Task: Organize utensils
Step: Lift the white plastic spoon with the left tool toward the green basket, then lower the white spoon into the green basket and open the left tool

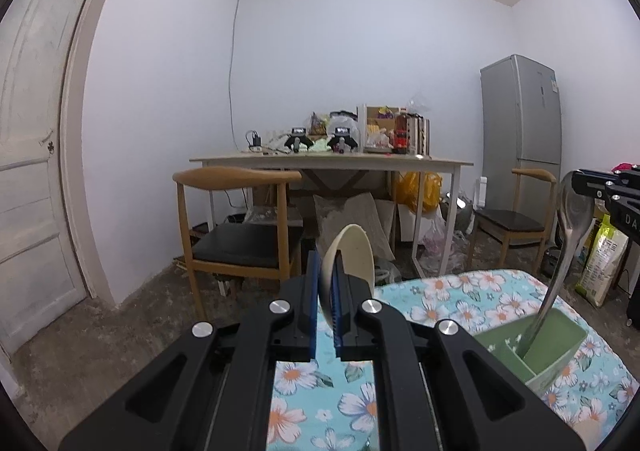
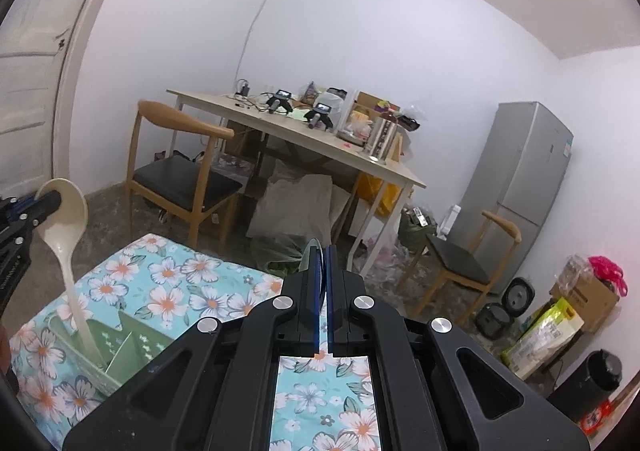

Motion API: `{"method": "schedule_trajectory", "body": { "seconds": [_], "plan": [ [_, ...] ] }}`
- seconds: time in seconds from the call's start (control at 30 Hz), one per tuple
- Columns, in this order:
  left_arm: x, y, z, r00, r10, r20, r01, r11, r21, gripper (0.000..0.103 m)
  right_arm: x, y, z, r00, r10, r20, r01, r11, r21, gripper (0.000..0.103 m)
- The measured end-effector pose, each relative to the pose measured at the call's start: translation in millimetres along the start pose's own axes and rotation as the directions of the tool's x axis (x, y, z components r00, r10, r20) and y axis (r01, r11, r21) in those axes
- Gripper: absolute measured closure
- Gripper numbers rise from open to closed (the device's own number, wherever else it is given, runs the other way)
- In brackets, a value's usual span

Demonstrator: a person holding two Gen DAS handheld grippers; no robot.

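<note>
Item, my left gripper (image 1: 326,291): clamped on the cream ladle (image 2: 64,211) by its bowl; handle slants down into the green caddy (image 1: 560,347), near the floral table's (image 1: 440,291) far edge; may pivot. Item, my right gripper (image 2: 323,283): pinching the steel spoon (image 1: 570,227); bowl up; thin rim could slip.

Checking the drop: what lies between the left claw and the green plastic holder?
Only the cream plastic spoon's handle spans it, shown in right wrist view.

cluttered table (image 1: 332,162), two wooden chairs (image 1: 236,211), grey fridge (image 1: 520,111), white door (image 1: 32,131).
</note>
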State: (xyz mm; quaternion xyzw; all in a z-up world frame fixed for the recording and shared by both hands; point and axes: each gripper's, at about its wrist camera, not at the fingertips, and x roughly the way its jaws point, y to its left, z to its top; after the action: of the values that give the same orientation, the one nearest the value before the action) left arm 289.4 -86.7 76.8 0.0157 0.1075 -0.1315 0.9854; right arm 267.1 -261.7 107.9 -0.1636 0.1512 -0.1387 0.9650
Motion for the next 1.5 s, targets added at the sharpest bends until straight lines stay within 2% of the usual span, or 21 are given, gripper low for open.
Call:
{"method": "schedule_trajectory", "body": {
  "seconds": [0.3,0.33,0.37,0.43,0.47,0.53,0.6,0.8,0.9,1.03,1.13,1.2,1.33,1.5],
  "plan": [
    [1,-1,-18,0.994,-0.063,-0.085,0.062,0.998,-0.019,0.095,-4,24,-24,0.992,0.115,-0.057,-0.117,0.992,-0.040,0.102],
    [0,-1,-19,0.993,-0.070,-0.094,0.068,0.997,-0.021,0.092,-6,23,-25,0.990,0.126,-0.063,-0.128,0.991,-0.028,0.100],
    [-1,-1,-20,0.991,-0.081,-0.103,0.079,0.997,-0.027,0.089,-7,22,-27,0.987,0.143,-0.073,-0.144,0.989,-0.009,0.093],
    [-5,2,-20,0.989,-0.098,-0.106,0.093,0.994,-0.049,0.071,-8,16,-27,0.980,0.181,-0.085,-0.179,0.983,0.032,0.082],
    [-7,3,-20,0.989,-0.105,-0.102,0.099,0.993,-0.059,0.067,-9,12,-28,0.976,0.197,-0.087,-0.193,0.980,0.056,0.075],
    [-11,5,-18,0.988,-0.117,-0.097,0.110,0.991,-0.073,0.054,-12,3,-29,0.965,0.247,-0.092,-0.236,0.965,0.118,0.071],
    [-17,6,-16,0.988,-0.122,-0.090,0.115,0.990,-0.087,0.050,-16,-4,-28,0.956,0.279,-0.093,-0.262,0.951,0.166,0.065],
    [-40,14,-10,0.984,-0.151,-0.100,0.138,0.983,-0.124,0.033,-42,-34,-28,0.923,0.383,-0.041,-0.351,0.879,0.323,0.058],
    [-55,20,-12,0.972,-0.191,-0.137,0.172,0.975,-0.142,0.027,-64,-51,-33,0.912,0.409,-0.011,-0.374,0.843,0.386,0.054],
    [-72,24,-26,0.938,-0.264,-0.226,0.221,0.955,-0.196,0.023,-90,-65,-52,0.894,0.449,-0.011,-0.394,0.795,0.461,0.050],
    [-83,20,-47,0.896,-0.315,-0.313,0.244,0.938,-0.245,0.022,-104,-69,-74,0.881,0.472,-0.044,-0.387,0.769,0.509,0.049],
    [-88,15,-61,0.872,-0.324,-0.368,0.242,0.937,-0.253,0.022,-113,-70,-93,0.871,0.485,-0.074,-0.374,0.753,0.542,0.049],
    [-99,-1,-90,0.823,-0.334,-0.460,0.250,0.939,-0.236,0.021,-124,-67,-129,0.848,0.512,-0.136,-0.337,0.720,0.607,0.049],
    [-114,-18,-129,0.748,-0.358,-0.559,0.279,0.934,-0.225,0.019,-131,-58,-175,0.807,0.554,-0.203,-0.285,0.667,0.688,0.049]
  ]
}}
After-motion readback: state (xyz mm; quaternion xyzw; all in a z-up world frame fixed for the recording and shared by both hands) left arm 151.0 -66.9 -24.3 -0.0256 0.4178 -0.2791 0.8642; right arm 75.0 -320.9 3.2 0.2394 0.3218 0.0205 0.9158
